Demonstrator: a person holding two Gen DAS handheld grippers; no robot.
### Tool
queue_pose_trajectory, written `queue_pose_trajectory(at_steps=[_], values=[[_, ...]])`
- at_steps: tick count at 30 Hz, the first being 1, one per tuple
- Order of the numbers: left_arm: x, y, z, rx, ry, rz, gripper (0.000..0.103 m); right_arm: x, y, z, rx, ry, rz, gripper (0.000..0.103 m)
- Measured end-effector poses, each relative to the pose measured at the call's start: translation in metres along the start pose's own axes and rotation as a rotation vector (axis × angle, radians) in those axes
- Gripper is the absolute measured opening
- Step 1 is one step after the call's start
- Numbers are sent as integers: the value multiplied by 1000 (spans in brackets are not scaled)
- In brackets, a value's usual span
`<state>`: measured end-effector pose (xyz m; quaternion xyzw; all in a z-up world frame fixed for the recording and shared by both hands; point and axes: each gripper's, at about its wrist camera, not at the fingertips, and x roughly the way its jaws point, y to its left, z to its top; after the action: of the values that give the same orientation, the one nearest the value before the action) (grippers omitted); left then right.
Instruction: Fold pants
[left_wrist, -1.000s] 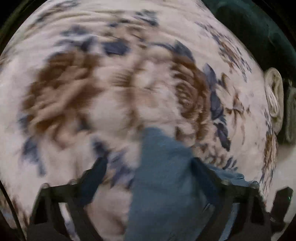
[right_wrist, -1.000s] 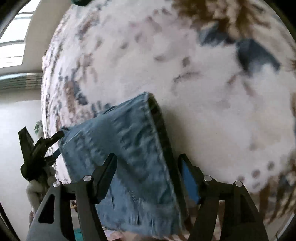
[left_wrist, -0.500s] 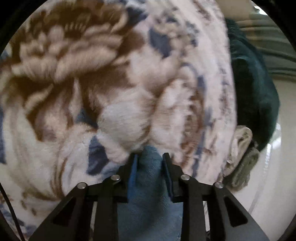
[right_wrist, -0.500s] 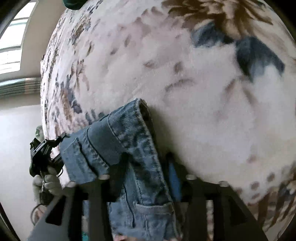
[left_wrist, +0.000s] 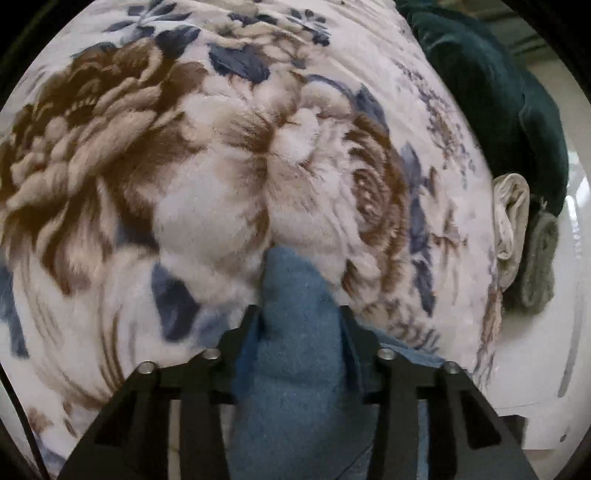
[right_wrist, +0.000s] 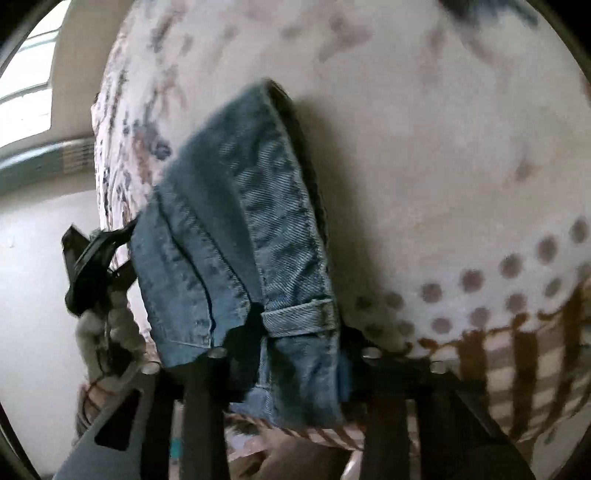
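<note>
Denim pants (right_wrist: 255, 236) hung bunched between both tools above a floral blanket (left_wrist: 184, 166) spread over the bed. The left hand-held gripper (left_wrist: 299, 332) was clamped on a blue fold of them, and the right hand-held gripper (right_wrist: 295, 354) pinched a hemmed or belt-looped edge. The garment looked doubled over at least once, though no tidy, flat fold lay on the bed yet. Laying it down and smoothing it likely remained; how many folds were done could not be told.
</note>
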<state>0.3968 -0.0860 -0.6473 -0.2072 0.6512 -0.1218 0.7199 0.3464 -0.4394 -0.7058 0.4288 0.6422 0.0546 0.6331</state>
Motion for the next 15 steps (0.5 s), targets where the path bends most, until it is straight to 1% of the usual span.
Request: queue_pose_trajectory(at_steps=[1,2,3,4,6,7,8,9,10,11,12,13,14,15], values=[[2,3,2,-14,1,1,34,-7,5,-1,-25,-33,-26,30],[5,8,3,-35,5,-4,34,-9,7,-1,-29,-41,-40,30],[7,12,4,-57,8,-12,33,-5,5,1,-23,-23,-53,30],[7,20,3,-102,10,-34,33,0,2,3,-4,-11,-56,32],[4,28,4,-164,19,-66,35,14,-7,9,53,46,-36,38],[2,28,5,-186,26,-86,35,15,-9,10,65,63,-12,43],[-6,27,4,-185,34,-103,39,14,-10,10,71,69,8,52],[-14,26,1,-168,35,-104,45,12,-11,9,72,75,35,58],[-27,22,-4,-125,20,-97,50,10,-12,8,69,78,55,70],[-35,19,-9,-94,9,-82,65,9,-16,4,75,83,84,73],[-41,17,-15,-66,3,-72,73,11,-21,1,85,90,108,73],[-48,16,-26,-38,5,-79,74,13,-26,-2,96,97,130,73],[-48,17,-32,-34,14,-86,73,18,-32,-5,113,104,145,73],[-47,20,-39,-38,28,-96,73,24,-37,-8,139,101,178,73]])
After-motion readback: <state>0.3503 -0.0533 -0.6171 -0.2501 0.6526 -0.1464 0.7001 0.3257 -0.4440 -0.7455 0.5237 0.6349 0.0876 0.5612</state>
